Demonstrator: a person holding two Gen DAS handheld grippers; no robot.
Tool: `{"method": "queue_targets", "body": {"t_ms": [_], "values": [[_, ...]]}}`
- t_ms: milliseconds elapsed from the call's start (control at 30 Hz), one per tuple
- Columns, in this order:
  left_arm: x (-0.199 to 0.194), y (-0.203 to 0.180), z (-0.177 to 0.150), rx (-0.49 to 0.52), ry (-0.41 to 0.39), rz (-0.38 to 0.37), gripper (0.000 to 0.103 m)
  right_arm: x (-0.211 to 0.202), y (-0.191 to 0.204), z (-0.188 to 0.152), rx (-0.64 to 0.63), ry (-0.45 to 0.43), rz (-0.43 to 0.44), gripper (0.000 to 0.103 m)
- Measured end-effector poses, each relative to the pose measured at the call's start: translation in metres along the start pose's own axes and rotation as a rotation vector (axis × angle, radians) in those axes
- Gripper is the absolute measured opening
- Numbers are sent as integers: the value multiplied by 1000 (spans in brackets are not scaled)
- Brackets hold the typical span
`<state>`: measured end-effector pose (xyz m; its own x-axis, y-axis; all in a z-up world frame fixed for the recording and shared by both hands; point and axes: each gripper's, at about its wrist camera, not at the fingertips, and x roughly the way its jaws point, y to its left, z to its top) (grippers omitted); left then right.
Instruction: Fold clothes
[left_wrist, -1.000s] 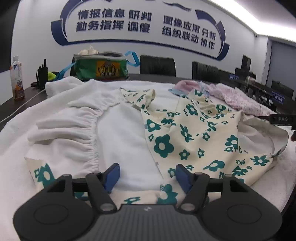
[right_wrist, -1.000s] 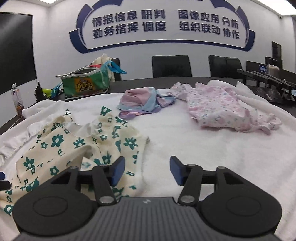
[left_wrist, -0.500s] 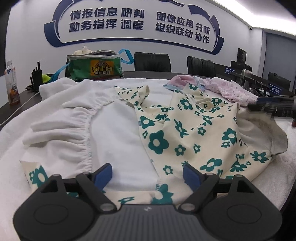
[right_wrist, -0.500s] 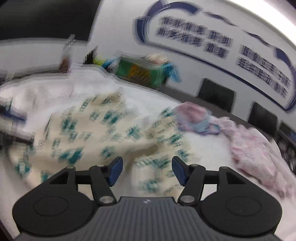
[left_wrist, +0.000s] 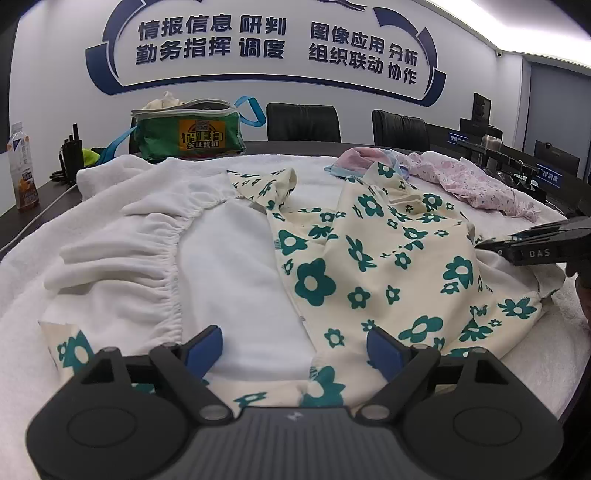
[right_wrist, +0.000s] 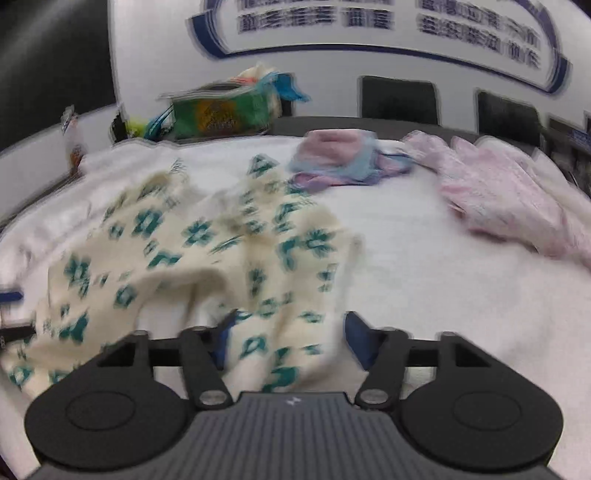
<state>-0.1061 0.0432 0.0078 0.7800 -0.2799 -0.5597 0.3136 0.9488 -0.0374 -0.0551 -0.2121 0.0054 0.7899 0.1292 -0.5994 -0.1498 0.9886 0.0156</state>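
A cream garment with green flowers (left_wrist: 369, 258) lies spread on the white towel-covered table (left_wrist: 535, 362), its white inner side (left_wrist: 229, 258) turned up on the left. My left gripper (left_wrist: 293, 339) hovers open and wide over the near hem, nothing between its fingers. My right gripper (right_wrist: 288, 328) is at the garment's right edge; its jaws are closing with a bunch of the flowered cloth (right_wrist: 221, 251) between them, and the right pad still looks apart from it. That view is blurred. In the left wrist view the right gripper (left_wrist: 480, 243) shows side-on at the right.
A green bag (left_wrist: 188, 136), black radios (left_wrist: 70, 155) and a drink bottle (left_wrist: 22, 170) stand at the back left. A pink-blue garment (left_wrist: 362, 158) and a pink flowered one (left_wrist: 476, 181) lie at the back right. Black chairs (left_wrist: 303, 122) line the far side.
My left jaws have spread wider in place. The right gripper has swung left and down onto the flowered garment, and its jaws have narrowed around the cloth.
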Motion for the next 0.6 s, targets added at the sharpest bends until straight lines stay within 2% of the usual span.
{"method": "queue_targets", "body": {"t_ms": [33,67,233,333,433,500,533,600], "values": [[0,0,0,0,0,0,85,2,8,1,-35,4,2,15],[0,0,0,0,0,0,85,2,14,3,-56,7,-3,9],[0,1,0,0,0,-5,85,-39,13,21,-71,-128,-183,8],[0,1,0,0,2,-8,86,-66,9,24,-72,-158,-246,7],[0,0,0,6,4,-4,86,-60,12,13,-93,-86,-290,8],[1,0,0,9,5,-3,86,-38,12,1,-96,14,-316,13],[1,0,0,7,4,-4,86,-31,11,-3,-87,41,-318,16],[1,1,0,6,4,-7,86,-29,5,-3,-50,38,-303,26]]}}
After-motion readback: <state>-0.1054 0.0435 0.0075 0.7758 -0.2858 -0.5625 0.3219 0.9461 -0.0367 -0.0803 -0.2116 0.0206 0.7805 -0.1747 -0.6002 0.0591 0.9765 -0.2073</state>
